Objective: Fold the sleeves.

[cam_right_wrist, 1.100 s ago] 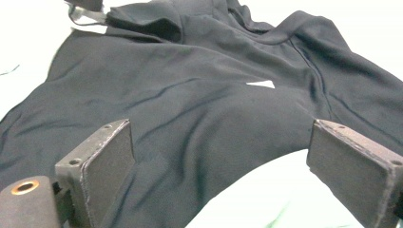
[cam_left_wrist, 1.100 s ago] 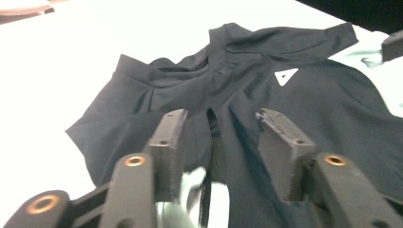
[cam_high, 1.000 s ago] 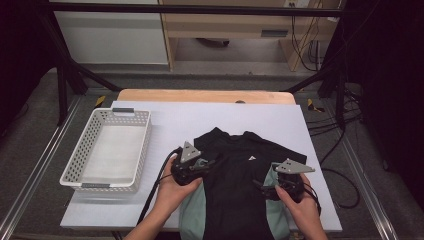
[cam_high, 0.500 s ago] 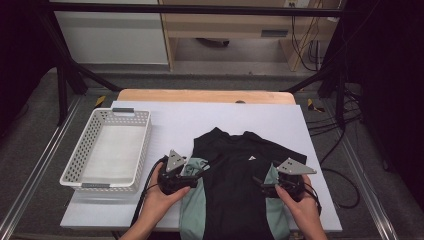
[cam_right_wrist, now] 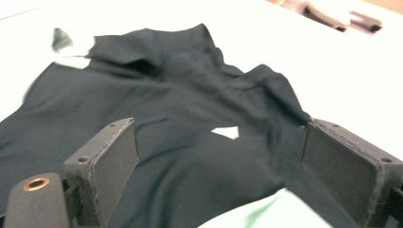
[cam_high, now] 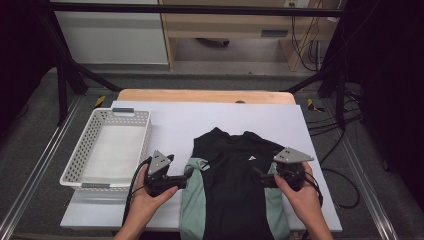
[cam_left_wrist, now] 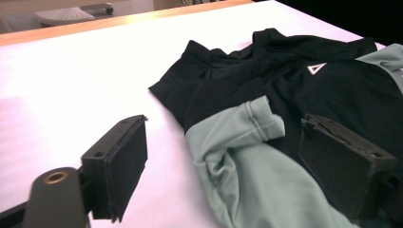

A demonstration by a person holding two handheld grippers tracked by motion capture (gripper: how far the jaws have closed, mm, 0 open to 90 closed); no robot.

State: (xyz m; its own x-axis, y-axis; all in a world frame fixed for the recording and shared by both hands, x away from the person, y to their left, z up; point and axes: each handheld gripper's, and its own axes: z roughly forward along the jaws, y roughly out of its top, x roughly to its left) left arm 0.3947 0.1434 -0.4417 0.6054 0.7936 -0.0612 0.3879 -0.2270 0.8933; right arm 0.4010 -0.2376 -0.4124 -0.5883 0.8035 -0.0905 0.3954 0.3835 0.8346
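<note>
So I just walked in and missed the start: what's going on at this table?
A person is folding a black and mint shirt on the white table, a claw in each hand. The left claw has just been opening beside the folded-in mint sleeve, nothing pinched. The right claw hangs open over the shirt's other side. A white basket waits at the left.

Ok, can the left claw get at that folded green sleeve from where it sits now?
Probably yes. The left claw has just been opening, nothing sits between its jaws, and the green sleeve lies right ahead on the white table with nothing on top of it.
</note>
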